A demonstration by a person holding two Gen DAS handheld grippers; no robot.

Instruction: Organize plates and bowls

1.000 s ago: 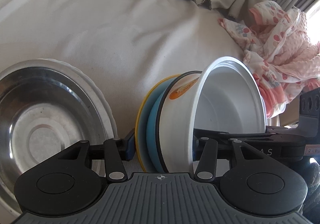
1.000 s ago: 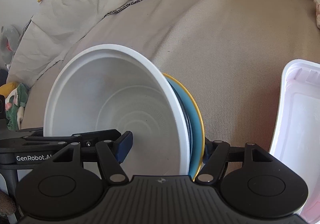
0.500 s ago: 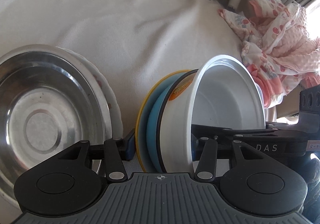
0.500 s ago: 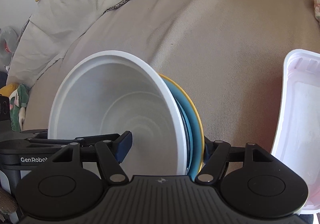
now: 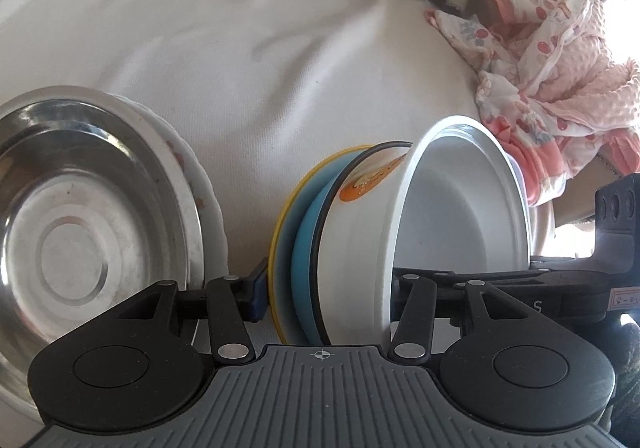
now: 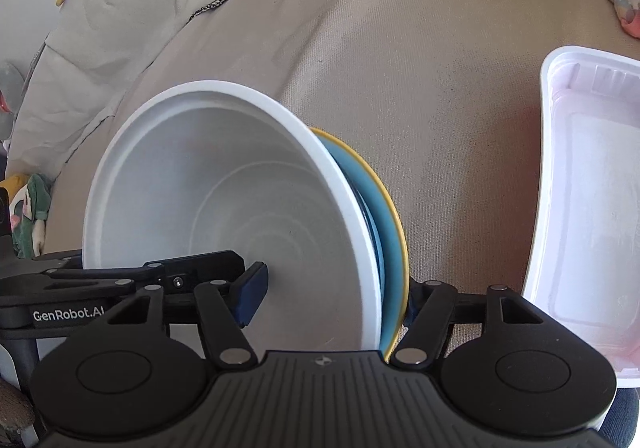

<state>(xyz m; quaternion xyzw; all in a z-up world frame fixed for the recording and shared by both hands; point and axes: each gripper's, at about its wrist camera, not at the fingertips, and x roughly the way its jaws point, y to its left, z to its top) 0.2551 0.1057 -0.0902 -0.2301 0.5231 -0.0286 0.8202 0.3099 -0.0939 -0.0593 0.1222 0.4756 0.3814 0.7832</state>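
Observation:
A nested stack of bowls stands on edge between both grippers: a white bowl innermost, a white bowl with an orange print, a blue bowl and a yellow one. My left gripper is shut on the stack's rim from one side. My right gripper is shut on it from the other side, one finger inside the white bowl. A steel plate lies on a white plate at the left.
The stack is held over a beige cloth-covered surface. A pink patterned cloth heap lies at the right in the left wrist view. A white-pink plastic tray lies at the right in the right wrist view.
Both grippers with the bowl stack have moved back; the steel plate, pink cloth and tray show more fully. The grip is unchanged.

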